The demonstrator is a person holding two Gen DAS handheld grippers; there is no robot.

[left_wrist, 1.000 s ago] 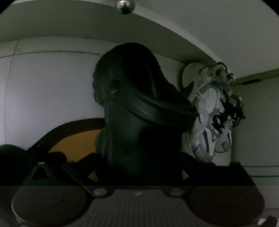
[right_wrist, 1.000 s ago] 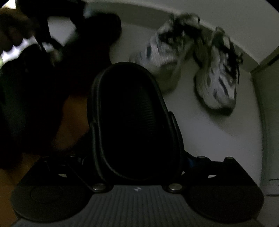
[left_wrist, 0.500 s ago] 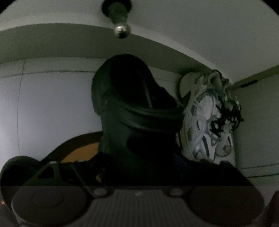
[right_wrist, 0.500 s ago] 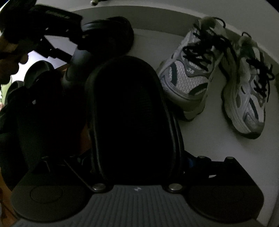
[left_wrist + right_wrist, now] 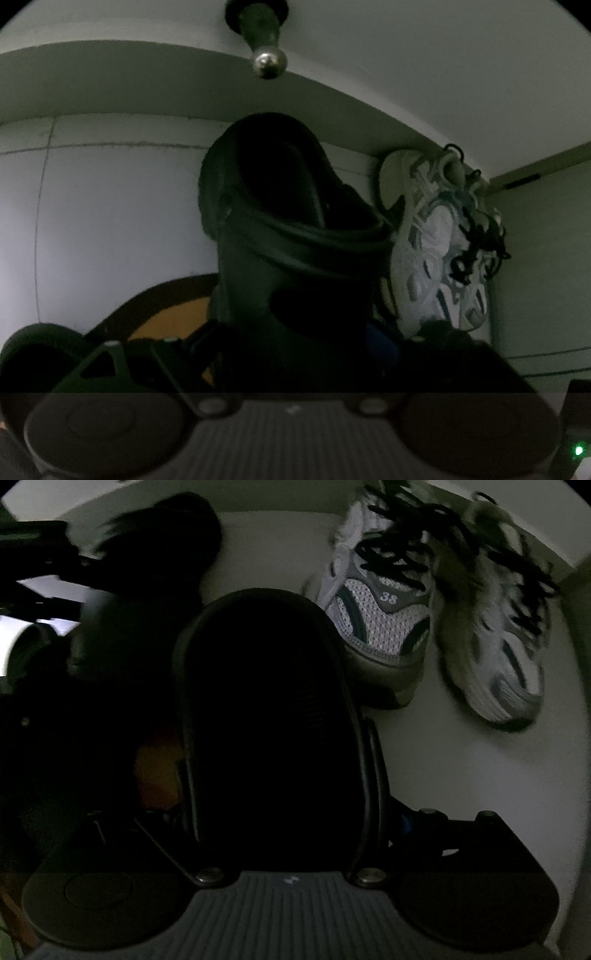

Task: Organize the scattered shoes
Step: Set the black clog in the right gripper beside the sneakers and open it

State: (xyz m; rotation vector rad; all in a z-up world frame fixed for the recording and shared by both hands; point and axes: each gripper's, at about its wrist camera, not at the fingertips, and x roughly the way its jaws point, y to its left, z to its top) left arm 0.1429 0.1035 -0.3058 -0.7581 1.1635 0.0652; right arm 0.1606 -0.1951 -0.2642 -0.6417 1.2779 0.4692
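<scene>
My left gripper [image 5: 291,332] is shut on a black clog [image 5: 288,229], whose opening and heel strap face the camera. The clog stands just left of a pair of white sneakers [image 5: 436,251] with black laces, by the white wall. My right gripper [image 5: 280,775] is shut on a second black clog [image 5: 273,701], which fills the middle of its view. That clog hangs beside the nearer sneaker [image 5: 384,620]; the other sneaker [image 5: 498,646] lies further right. The left hand's clog [image 5: 166,535] shows dark and blurred at the upper left.
A metal knob [image 5: 267,64] juts from the wall above the clog. The white floor [image 5: 461,775] lies bare below the sneakers. A cabinet side [image 5: 546,258] stands to the right of them. An orange patch [image 5: 177,317] and a dark round shape [image 5: 37,350] sit at lower left.
My right gripper has carried its clog closer to the sneakers, which now look larger and higher in its view. In the left wrist view the knob has slid down; the clog stays centred.
</scene>
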